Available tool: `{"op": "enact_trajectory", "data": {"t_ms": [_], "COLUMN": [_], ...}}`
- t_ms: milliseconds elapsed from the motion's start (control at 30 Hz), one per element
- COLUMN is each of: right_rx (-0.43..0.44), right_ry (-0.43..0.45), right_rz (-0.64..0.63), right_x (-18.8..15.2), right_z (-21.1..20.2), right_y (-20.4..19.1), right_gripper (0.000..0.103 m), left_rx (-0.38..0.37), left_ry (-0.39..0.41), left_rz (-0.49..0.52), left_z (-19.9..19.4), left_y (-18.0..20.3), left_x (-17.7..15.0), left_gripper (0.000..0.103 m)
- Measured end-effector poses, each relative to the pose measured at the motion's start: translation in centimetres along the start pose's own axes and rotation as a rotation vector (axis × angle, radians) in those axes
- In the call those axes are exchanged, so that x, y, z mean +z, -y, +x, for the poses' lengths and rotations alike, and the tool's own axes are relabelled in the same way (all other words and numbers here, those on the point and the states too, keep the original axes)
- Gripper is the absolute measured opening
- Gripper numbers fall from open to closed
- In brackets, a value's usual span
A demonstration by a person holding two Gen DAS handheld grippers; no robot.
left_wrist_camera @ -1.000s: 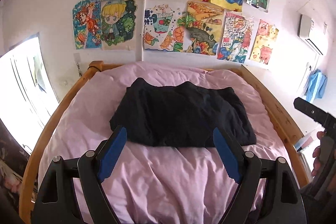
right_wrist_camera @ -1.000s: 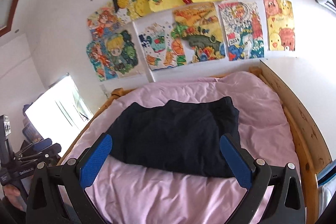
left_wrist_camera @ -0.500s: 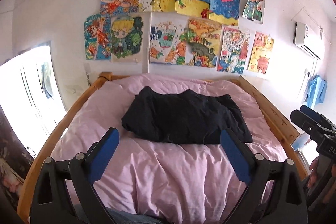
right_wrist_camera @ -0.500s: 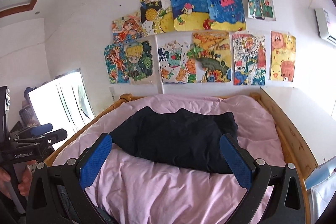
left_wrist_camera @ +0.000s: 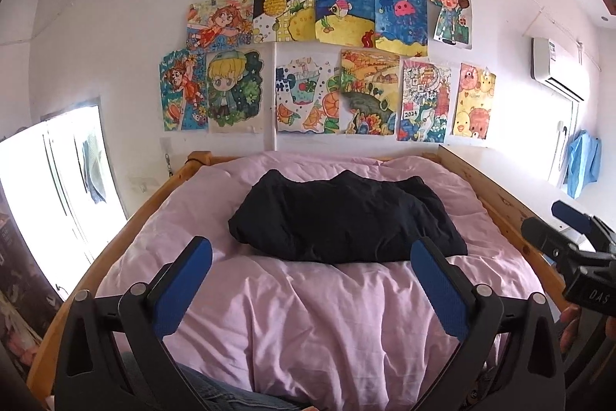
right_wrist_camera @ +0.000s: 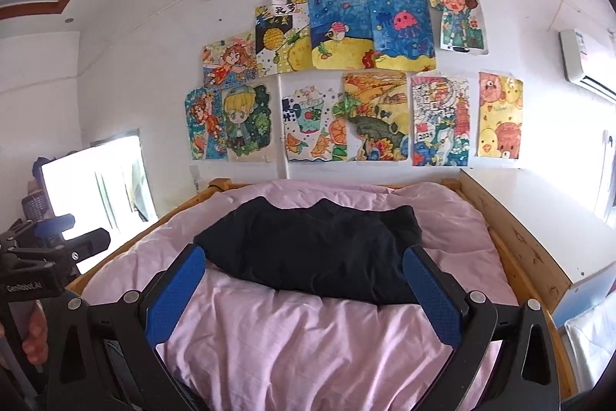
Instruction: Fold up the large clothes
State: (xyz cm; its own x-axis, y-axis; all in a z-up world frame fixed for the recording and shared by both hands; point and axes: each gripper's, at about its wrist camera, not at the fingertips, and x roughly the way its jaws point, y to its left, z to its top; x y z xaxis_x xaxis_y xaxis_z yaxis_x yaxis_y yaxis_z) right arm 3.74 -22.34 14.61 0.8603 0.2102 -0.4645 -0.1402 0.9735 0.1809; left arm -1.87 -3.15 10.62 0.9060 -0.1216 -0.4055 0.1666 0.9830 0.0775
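Left wrist view shows the dark garment lying as a folded bundle in the middle of the pink duvet on the wooden bed frame. The fold looks almost finished, so the good way now is to check that the edges are even and only press a loose corner flat, without dragging the soft cover. The left gripper and the right gripper both have their jaws spread wide and hold nothing. The garment lies beyond the fingertips, apart from them, between the two jaws in each view.
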Motion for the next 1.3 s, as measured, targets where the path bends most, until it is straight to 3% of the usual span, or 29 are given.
{"op": "enact_trajectory", "data": {"t_ms": [633,933,1300], "right_rx": [-0.093,-0.117,-0.118], "right_ry": [-0.056,-0.057,-0.130], "right_rz": [0.031,0.004,0.028], "right_x": [-5.8,-7.8,-9.1], "right_z": [1.4,2.5,4.2], "right_y": [2.4,2.4,2.7], "right_gripper": [0.103,0.103,0.103], "left_rx": [-0.019,-0.012,0.036], "left_ry": [-0.088,-0.116,-0.164], "left_rz": [0.006,0.016,0.039], "left_z": [4.8,6.0,7.3], "left_y": [2.0,2.0,2.0], "left_x": [-6.6,-7.6,-8.7], "left_gripper": [0.102,0.102,0.102]}}
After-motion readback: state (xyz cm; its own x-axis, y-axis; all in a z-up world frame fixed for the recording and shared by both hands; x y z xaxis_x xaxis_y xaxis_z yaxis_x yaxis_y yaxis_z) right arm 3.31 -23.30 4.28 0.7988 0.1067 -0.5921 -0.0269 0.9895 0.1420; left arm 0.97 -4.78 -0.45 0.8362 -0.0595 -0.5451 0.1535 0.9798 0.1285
